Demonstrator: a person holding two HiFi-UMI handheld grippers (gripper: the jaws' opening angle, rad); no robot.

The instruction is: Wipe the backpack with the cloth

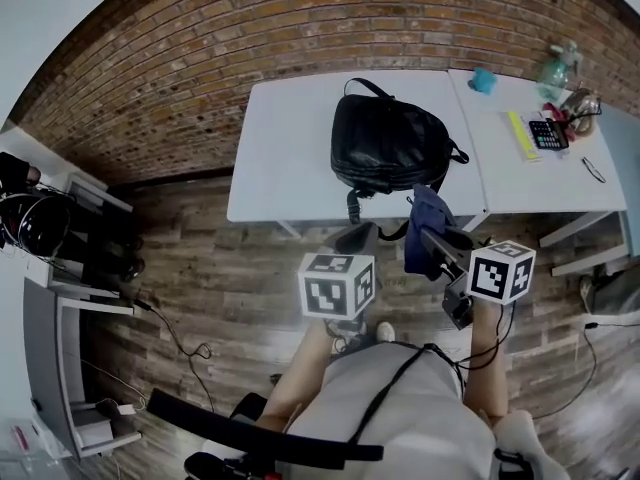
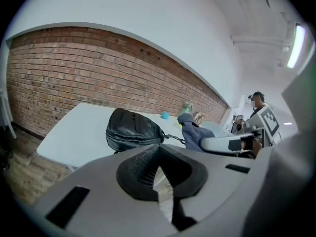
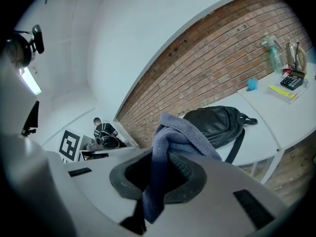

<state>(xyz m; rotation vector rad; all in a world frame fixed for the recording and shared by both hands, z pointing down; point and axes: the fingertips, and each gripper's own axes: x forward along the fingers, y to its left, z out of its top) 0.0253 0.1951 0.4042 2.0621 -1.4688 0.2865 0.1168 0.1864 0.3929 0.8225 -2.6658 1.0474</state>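
A black backpack (image 1: pixel 385 146) lies on the white table (image 1: pixel 285 158), a strap hanging over the near edge. In front of that edge my right gripper (image 1: pixel 432 240) is shut on a blue cloth (image 1: pixel 425 226), which bunches up above its jaws. The right gripper view has the cloth (image 3: pixel 170 147) pinched between the pads, with the backpack (image 3: pixel 217 125) beyond it. To its left, my left gripper (image 1: pixel 355 240) hangs off the table with its jaws together and nothing in them. Past the left gripper (image 2: pixel 158 174), the left gripper view takes in the backpack (image 2: pixel 133 130) and the cloth (image 2: pixel 193 131).
A second white table (image 1: pixel 530 183) adjoins at the right, bearing a teal object (image 1: pixel 483 80), a spray bottle (image 1: pixel 555 68), a calculator (image 1: pixel 547 134) and a yellow item (image 1: pixel 521 136). Shelving (image 1: pixel 60 298) and floor cables (image 1: pixel 185 346) lie left. A brick wall (image 1: pixel 200 58) backs the tables.
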